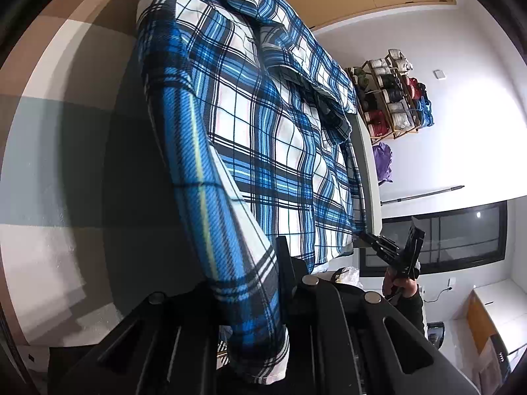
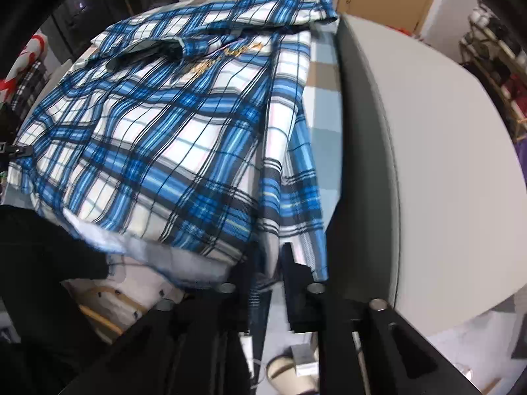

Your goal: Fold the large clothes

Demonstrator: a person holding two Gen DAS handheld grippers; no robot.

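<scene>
A blue, white and black plaid shirt (image 1: pixel 263 125) lies spread on a checked cloth on the table (image 1: pixel 49 151). My left gripper (image 1: pixel 257 283) is shut on the shirt's hem corner, with a folded strip of plaid running between its fingers. The right gripper (image 1: pixel 365 233) shows across the hem, shut on the other corner. In the right wrist view the shirt (image 2: pixel 148 131) spreads away from me, collar at the far end, and my right gripper (image 2: pixel 263 279) is shut on its near edge beside a folded-in sleeve (image 2: pixel 303 177).
A grey-white table top (image 2: pixel 444 164) lies right of the shirt. A shelf of yarn rolls (image 1: pixel 392 98) stands by the wall, with a purple bag (image 1: pixel 383 161) below it. A dark window (image 1: pixel 461 233) is behind the right gripper. Shoes (image 2: pixel 290 375) sit on the floor below.
</scene>
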